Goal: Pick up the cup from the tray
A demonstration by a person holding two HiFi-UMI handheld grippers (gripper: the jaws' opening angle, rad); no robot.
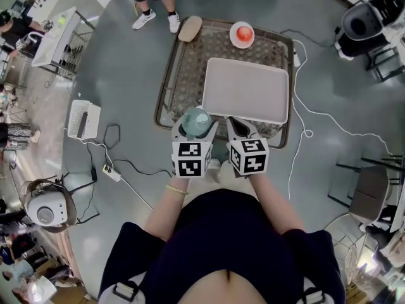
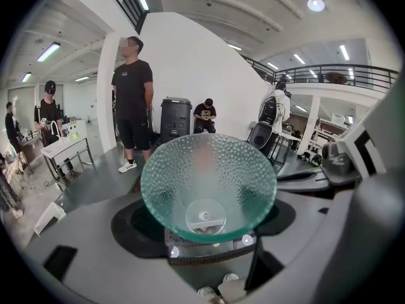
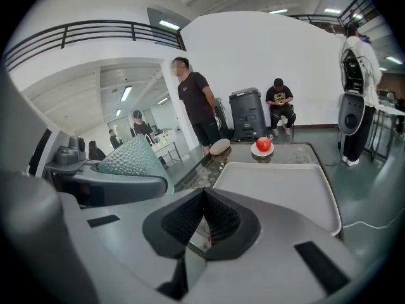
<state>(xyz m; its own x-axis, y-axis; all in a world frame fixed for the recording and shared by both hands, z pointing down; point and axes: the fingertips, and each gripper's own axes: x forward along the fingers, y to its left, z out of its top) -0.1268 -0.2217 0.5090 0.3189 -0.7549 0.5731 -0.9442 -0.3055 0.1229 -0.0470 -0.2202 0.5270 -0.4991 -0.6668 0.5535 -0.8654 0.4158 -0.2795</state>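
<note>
A green dimpled glass cup (image 1: 195, 121) sits between the jaws of my left gripper (image 1: 195, 126), which is shut on it, with the mouth facing away from the gripper. It hangs just off the near left corner of the pale empty tray (image 1: 247, 90). In the left gripper view the cup (image 2: 209, 179) fills the middle, its base clamped between the jaws of the left gripper (image 2: 206, 228). My right gripper (image 1: 239, 129) is beside it at the tray's near edge, shut with nothing in it (image 3: 204, 215). The right gripper view shows the cup (image 3: 130, 159) to its left and the tray (image 3: 278, 192) ahead.
The tray lies on a low wicker-framed table (image 1: 183, 81). At the table's far side are a red apple on a small plate (image 1: 242, 35) and a tan oval object (image 1: 190, 28). A person (image 1: 155, 2) stands beyond the table. Cables and a power strip (image 1: 111, 172) lie on the floor.
</note>
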